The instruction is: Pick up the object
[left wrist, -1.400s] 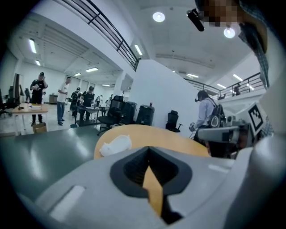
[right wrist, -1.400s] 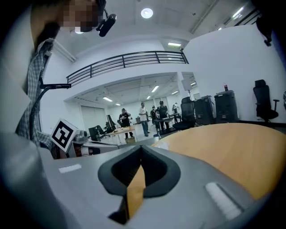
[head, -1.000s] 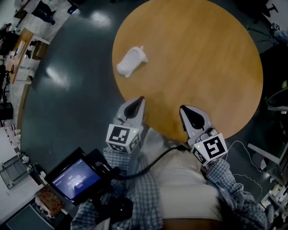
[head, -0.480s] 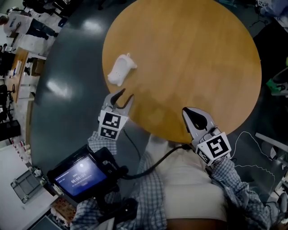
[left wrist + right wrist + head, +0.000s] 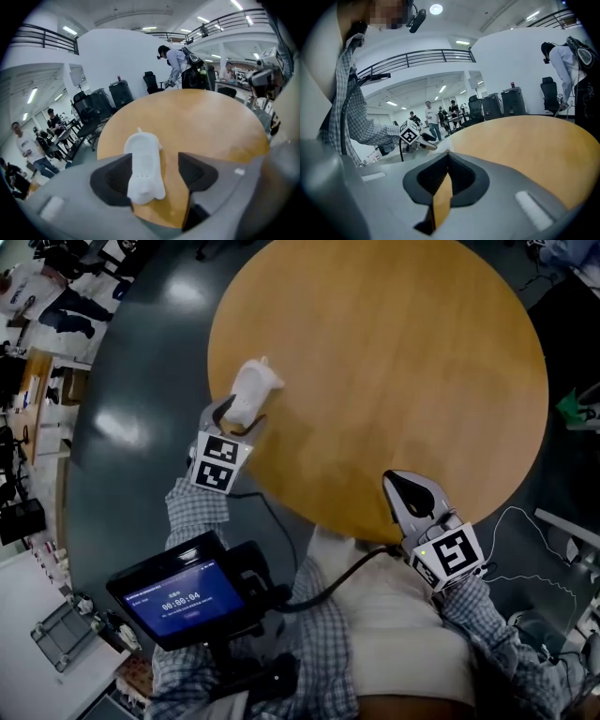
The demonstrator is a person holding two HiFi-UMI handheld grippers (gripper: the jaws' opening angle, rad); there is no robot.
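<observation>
A white, toy-like object (image 5: 253,388) lies on the round wooden table (image 5: 394,352) near its left edge. My left gripper (image 5: 238,418) has reached it, and its jaws are opening with the object's near end between them. In the left gripper view the object (image 5: 143,168) sits close to the left pad (image 5: 112,180), with a gap to the right pad (image 5: 197,171); neither pad presses on it. My right gripper (image 5: 410,491) hangs at the table's near edge with its jaws shut and nothing between them (image 5: 447,173).
A tablet with a lit screen (image 5: 183,596) and a black cable (image 5: 328,573) hang at the person's waist. Dark floor surrounds the table (image 5: 201,122). Several people, office chairs (image 5: 151,82) and equipment stand beyond the table's far side.
My left gripper has travelled forward and left from the table's near edge to the white object, and its jaws have gone from shut to apart. The right gripper has barely moved.
</observation>
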